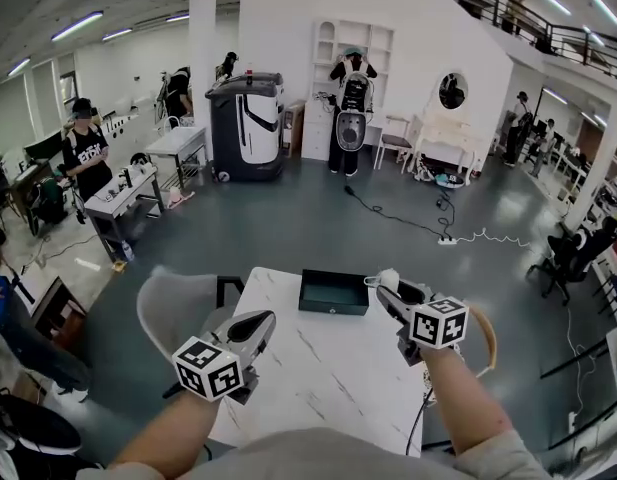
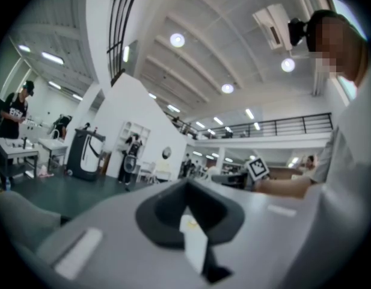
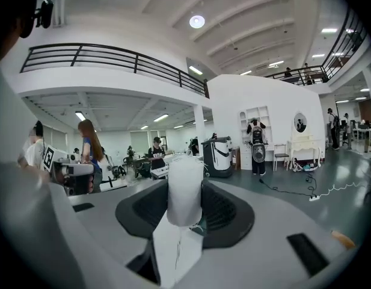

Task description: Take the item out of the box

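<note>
A dark green open box (image 1: 333,309) stands at the far edge of the white marble table (image 1: 318,378); its inside looks bare in the head view. My right gripper (image 1: 390,290) is raised just right of the box and is shut on a white roll-shaped item (image 3: 185,188). A white tag hangs below the item between the jaws. The same item shows as a small white tip (image 1: 387,277) in the head view. My left gripper (image 1: 258,325) hovers over the table's left side, its dark jaws together and nothing held (image 2: 186,188).
A grey chair (image 1: 173,308) stands at the table's left and a wooden chair (image 1: 485,343) at its right. Beyond the table lies open grey floor with a power cable (image 1: 428,230), a large grey machine (image 1: 246,126) and several people at benches.
</note>
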A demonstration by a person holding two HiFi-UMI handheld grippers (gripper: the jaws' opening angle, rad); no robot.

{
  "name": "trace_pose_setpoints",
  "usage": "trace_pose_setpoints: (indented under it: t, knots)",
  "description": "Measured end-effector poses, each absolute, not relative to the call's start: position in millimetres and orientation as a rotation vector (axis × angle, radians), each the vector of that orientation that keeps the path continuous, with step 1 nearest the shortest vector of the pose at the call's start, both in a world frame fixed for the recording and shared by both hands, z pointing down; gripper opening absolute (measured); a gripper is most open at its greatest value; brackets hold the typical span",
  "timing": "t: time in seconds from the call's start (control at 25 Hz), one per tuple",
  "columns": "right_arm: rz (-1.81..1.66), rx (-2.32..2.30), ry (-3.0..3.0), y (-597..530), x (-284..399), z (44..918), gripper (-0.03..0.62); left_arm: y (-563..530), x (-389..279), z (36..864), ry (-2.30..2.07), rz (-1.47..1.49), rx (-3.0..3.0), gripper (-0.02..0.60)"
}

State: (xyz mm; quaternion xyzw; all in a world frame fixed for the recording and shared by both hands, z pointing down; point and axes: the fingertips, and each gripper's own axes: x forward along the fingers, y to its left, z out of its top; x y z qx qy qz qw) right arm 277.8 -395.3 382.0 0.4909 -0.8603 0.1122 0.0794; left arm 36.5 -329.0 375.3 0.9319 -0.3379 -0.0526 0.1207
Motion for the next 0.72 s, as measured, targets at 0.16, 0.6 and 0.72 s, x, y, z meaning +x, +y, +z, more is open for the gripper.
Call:
trace_pose_setpoints:
  t: [0.16, 0.6, 0.72]
  knots:
    - [0.317, 1.437, -2.612, -377, 296, 380, 0.164, -309, 62, 370, -1.017, -0.166, 2.713, 0.000]
    - [0.271, 1.338, -2.707, -321, 320, 369, 0.164, -258, 103, 367, -1.084, -0.173, 2.708, 0.000]
    - [0.263, 1.330, -2.727, -310, 321, 366, 0.164, -250, 110, 366, -1.082, -0.161, 2.715, 0.000]
